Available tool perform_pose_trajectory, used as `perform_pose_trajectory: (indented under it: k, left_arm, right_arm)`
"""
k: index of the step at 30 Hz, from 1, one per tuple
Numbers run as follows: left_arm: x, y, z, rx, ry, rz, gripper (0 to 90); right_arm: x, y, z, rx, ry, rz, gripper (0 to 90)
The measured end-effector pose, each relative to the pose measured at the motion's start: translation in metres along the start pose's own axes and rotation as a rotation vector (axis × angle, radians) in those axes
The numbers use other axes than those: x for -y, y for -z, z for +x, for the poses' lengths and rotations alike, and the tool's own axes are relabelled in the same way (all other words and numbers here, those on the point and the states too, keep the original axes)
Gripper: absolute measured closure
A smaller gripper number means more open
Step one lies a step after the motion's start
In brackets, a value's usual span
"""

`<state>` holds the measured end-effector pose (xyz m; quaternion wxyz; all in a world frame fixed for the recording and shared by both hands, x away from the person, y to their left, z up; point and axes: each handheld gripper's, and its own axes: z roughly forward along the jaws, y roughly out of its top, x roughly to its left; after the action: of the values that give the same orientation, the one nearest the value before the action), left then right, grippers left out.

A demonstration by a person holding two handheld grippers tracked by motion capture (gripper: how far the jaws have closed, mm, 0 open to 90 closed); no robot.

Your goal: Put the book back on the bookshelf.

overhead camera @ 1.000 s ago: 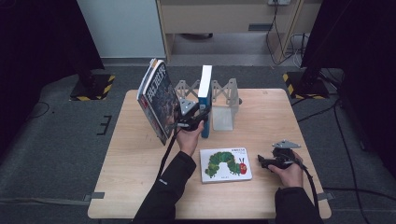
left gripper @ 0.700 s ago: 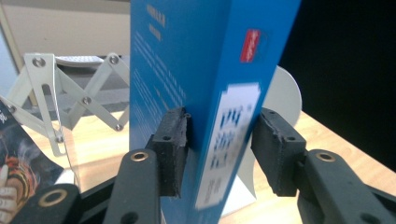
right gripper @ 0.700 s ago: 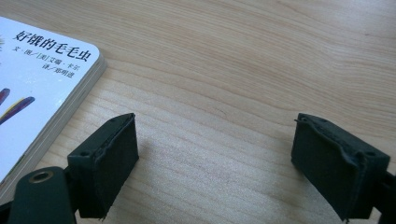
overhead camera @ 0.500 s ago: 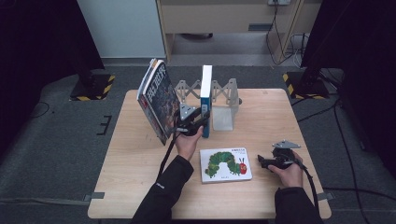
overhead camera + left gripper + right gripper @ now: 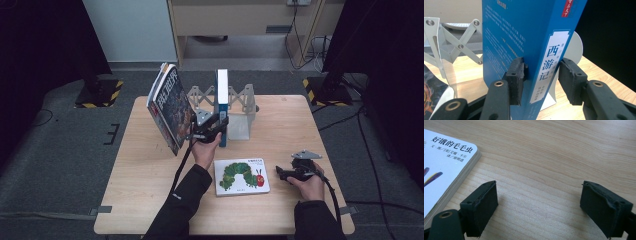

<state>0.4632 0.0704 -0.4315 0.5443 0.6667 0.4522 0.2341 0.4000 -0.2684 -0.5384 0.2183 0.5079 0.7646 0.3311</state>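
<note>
A blue book point(image 5: 222, 100) with a Chinese title on its spine point(image 5: 524, 37) stands upright in a white folding book rack point(image 5: 241, 102) at the back of the table. My left gripper point(image 5: 219, 124) reaches it from the front. Its jaws straddle the spine point(image 5: 540, 72), one pad on the cover and one on the far side. They have just eased a little wider with the book still between them. My right gripper point(image 5: 281, 173) rests low at the right, jaws wide open point(image 5: 539, 205) over bare wood. A white caterpillar picture book point(image 5: 242, 176) lies flat to its left point(image 5: 444, 165).
A large dark-covered book point(image 5: 170, 107) leans tilted at the rack's left end, close to my left hand point(image 5: 429, 92). The rack's scissor links point(image 5: 449, 45) stretch behind the blue book. The wooden table point(image 5: 150, 180) has bare room front left and far right.
</note>
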Motion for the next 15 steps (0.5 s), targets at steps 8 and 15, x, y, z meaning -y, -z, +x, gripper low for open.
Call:
perform_pose_trajectory:
  k: [8, 15]
  left_arm:
    - [0.000, 0.010, 0.004, 0.014, -0.016, -0.007, 54.1]
    - [-0.006, 0.028, 0.009, 0.039, -0.026, -0.009, 48.6]
  right_arm:
    - [0.000, 0.000, 0.000, -0.001, 0.001, -0.001, 14.4]
    - [0.000, -0.001, -0.001, 0.001, -0.011, 0.007, 10.4]
